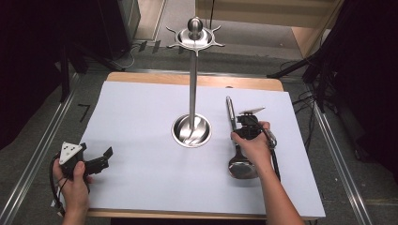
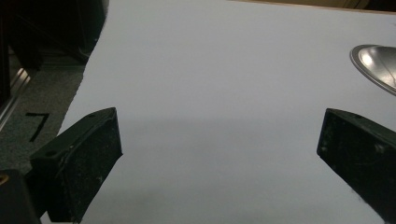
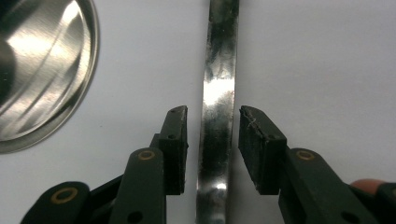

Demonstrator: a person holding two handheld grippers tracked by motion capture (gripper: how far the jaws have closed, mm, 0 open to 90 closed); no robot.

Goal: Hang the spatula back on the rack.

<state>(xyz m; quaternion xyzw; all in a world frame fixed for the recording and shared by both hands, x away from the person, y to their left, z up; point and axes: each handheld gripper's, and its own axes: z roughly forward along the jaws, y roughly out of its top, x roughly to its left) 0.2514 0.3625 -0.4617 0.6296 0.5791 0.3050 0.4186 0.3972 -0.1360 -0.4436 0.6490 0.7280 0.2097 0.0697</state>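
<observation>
The right tool (image 3: 212, 140) sits low over the handle of a steel ladle (image 1: 233, 123) that lies flat on the white sheet covering the worktop (image 1: 141, 117), bowl end toward the person and handle pointing away, just to the right of the utensil stand's round base (image 1: 191, 131). Its jaws straddle the handle with a narrow gap on each side, so they are apart and not yet pressing on it. To do the grab well, I would keep the pads square to the flat strip, centre it between them, and press down close to the sheet before closing, since a polished handle is likely to slip or roll under a skewed pinch. Gripping nearer the middle should keep the heavy bowl from swinging. The left tool (image 1: 101, 159) rests wide apart on nothing, near the worktop's left edge.
</observation>
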